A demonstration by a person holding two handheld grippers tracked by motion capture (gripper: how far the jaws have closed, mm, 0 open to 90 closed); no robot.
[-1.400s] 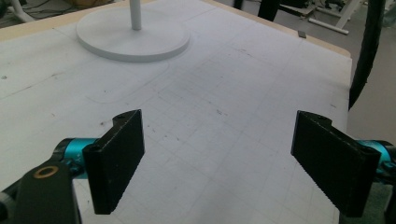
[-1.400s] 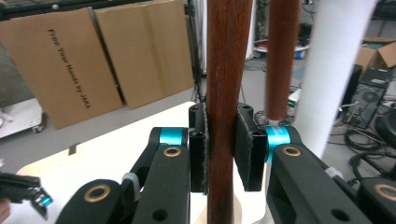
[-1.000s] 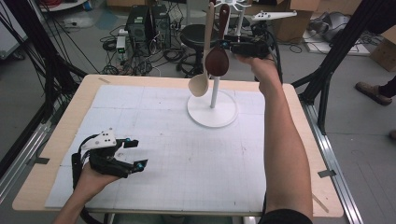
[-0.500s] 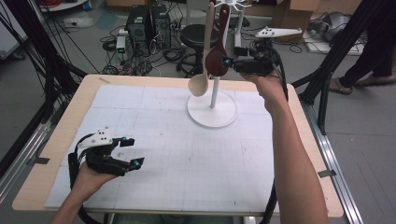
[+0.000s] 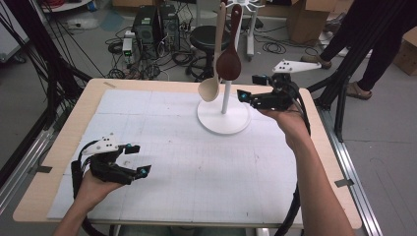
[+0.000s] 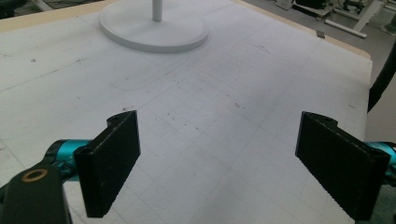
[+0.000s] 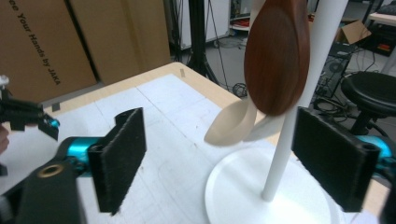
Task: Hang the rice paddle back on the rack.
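The dark brown wooden spoon hangs bowl-down from the top of the white stand with a round base, near the far edge of the table. A pale wooden spoon hangs beside it, slightly lower. The right gripper is held level just beside the stand pole, jaws spread wide and empty; in the right gripper view the dark bowl sits between and above the jaws. The left gripper rests low over the white gridded mat, well apart from the stand, jaws also wide and empty.

Probable hazard: closing on the rounded bowl may let it slip sideways, swing against the pale spoon, or tip the stand.
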